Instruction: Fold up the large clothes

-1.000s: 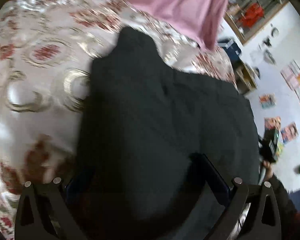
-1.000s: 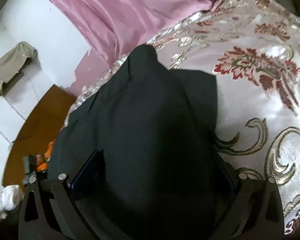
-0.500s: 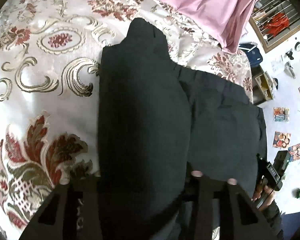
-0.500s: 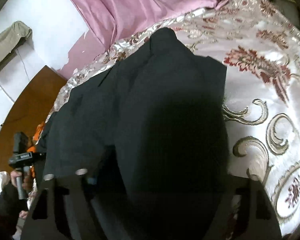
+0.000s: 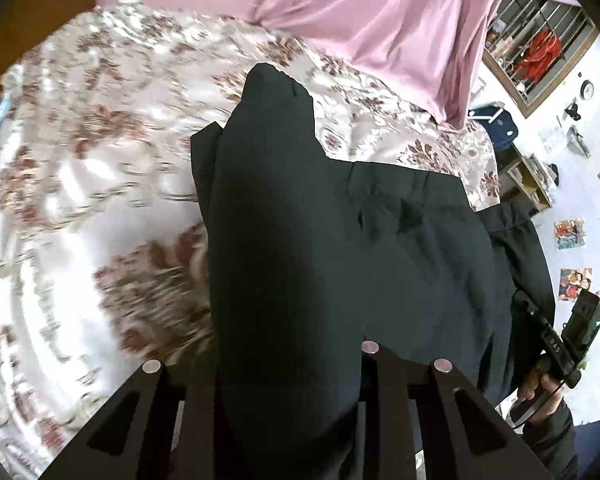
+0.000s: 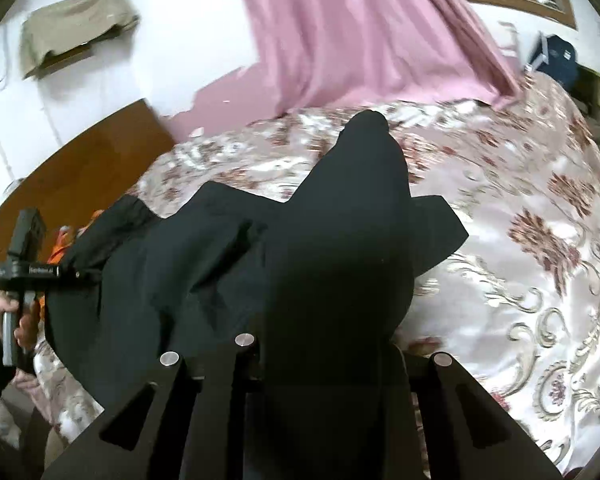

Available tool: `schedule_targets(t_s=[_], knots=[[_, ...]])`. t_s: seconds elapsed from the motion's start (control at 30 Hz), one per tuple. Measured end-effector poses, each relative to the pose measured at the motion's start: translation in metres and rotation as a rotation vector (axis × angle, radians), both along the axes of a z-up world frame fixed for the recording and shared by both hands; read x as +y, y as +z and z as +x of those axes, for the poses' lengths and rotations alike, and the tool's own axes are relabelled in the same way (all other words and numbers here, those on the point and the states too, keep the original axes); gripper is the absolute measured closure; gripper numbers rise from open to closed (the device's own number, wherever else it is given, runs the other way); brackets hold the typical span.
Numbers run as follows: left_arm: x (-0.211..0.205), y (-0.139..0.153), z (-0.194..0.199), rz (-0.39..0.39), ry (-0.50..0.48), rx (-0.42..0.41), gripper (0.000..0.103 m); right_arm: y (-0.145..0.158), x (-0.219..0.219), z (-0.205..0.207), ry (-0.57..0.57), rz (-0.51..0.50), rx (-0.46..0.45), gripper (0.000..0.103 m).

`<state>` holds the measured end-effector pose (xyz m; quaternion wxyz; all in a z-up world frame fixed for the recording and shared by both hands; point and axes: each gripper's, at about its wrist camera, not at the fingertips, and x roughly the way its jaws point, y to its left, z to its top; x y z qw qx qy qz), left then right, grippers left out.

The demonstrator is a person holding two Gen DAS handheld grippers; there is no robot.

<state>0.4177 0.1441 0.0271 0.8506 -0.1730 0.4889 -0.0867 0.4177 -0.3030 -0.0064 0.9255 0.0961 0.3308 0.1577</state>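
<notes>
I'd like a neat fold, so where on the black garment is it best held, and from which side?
Probably by its near edge, as now: the left gripper and right gripper each pinch a bunch of the black garment from the near side, while its far end trails on the bedspread.

black garment (image 5: 340, 248): matt woven cloth, smooth, with soft creases. bedspread (image 5: 80, 208): glossy satin-like cloth with a woven floral pattern in red and gold. curtain (image 6: 360, 32): pink cloth with a faint sheen, hanging in folds. headboard (image 6: 80, 160): brown wood, smooth. gripper fingers (image 6: 216, 400): matt black plastic with shiny metal studs.
</notes>
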Motion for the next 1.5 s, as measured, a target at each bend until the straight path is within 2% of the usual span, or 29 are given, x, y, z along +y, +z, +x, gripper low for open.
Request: schedule_targets(t_s=[0.17, 0.27, 0.37, 0.47, 0.53, 0.6, 0.67, 0.7, 0.77, 0.83, 0.9, 1.07, 1.13, 1.23, 1.37, 1.5], knots=[[0.021, -0.004, -0.024, 0.001, 0.041, 0.003, 0.080, 0.009, 0.023, -0.018, 0.041, 0.013, -0.013, 0.086], [0.018, -0.022, -0.029, 0.006, 0.054, 0.003, 0.079, -0.003, 0.031, -0.026, 0.032, -0.024, 0.012, 0.086], [0.018, -0.038, -0.036, 0.019, 0.085, 0.012, 0.075, -0.020, 0.034, -0.030, 0.008, -0.093, 0.054, 0.084], [0.017, -0.041, -0.037, 0.052, 0.113, 0.040, 0.061, -0.034, 0.032, -0.027, -0.043, -0.128, 0.142, 0.077], [0.016, -0.040, -0.035, 0.099, 0.147, 0.082, 0.054, -0.036, 0.025, -0.026, -0.082, -0.116, 0.178, 0.072], [0.014, -0.037, -0.039, 0.155, 0.186, 0.102, 0.029, -0.034, 0.024, -0.033, -0.131, -0.130, 0.179, 0.063], [0.013, -0.030, -0.047, 0.202, 0.232, 0.065, 0.022, -0.029, 0.020, -0.034, -0.145, -0.127, 0.182, 0.053], [0.013, -0.026, -0.053, 0.222, 0.250, 0.047, 0.018, -0.026, 0.021, -0.037, -0.150, -0.130, 0.182, 0.045], [0.009, -0.021, -0.062, 0.248, 0.262, 0.039, 0.012, -0.023, 0.022, -0.042, -0.148, -0.139, 0.173, 0.039], [0.005, -0.016, -0.074, 0.252, 0.260, 0.026, 0.012, -0.017, 0.025, -0.052, -0.150, -0.160, 0.144, 0.024], [0.002, -0.010, -0.091, 0.251, 0.263, -0.009, 0.012, -0.008, 0.029, -0.066, -0.147, -0.163, 0.101, 0.017], [-0.012, 0.006, -0.129, 0.281, 0.269, -0.109, 0.006, 0.015, 0.033, -0.094, -0.129, -0.100, 0.003, 0.010], [-0.020, 0.014, -0.145, 0.284, 0.262, -0.154, 0.004, 0.026, 0.038, -0.111, -0.119, -0.110, -0.049, 0.004], [-0.028, 0.024, -0.167, 0.255, 0.248, -0.224, 0.000, 0.042, 0.050, -0.136, -0.093, -0.129, -0.126, 0.002], [-0.038, 0.037, -0.197, 0.211, 0.245, -0.314, 0.000, 0.060, 0.068, -0.169, -0.050, -0.152, -0.217, 0.002], [-0.049, 0.048, -0.223, 0.222, 0.247, -0.397, 0.000, 0.068, 0.082, -0.196, -0.015, -0.137, -0.266, 0.002]])
